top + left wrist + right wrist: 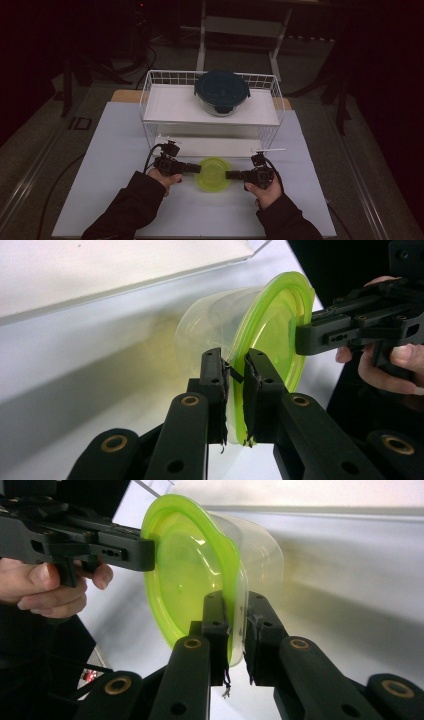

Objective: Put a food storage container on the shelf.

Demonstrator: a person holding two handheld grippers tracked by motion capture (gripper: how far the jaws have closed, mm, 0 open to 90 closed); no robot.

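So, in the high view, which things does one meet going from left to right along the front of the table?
Left hand → left gripper → green-lidded container → right gripper → right hand.

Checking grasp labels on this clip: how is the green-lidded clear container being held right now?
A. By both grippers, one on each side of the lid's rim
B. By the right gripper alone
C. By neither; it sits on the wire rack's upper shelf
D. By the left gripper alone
A: the left gripper and the right gripper each pinch the rim of the green-lidded container from opposite sides.
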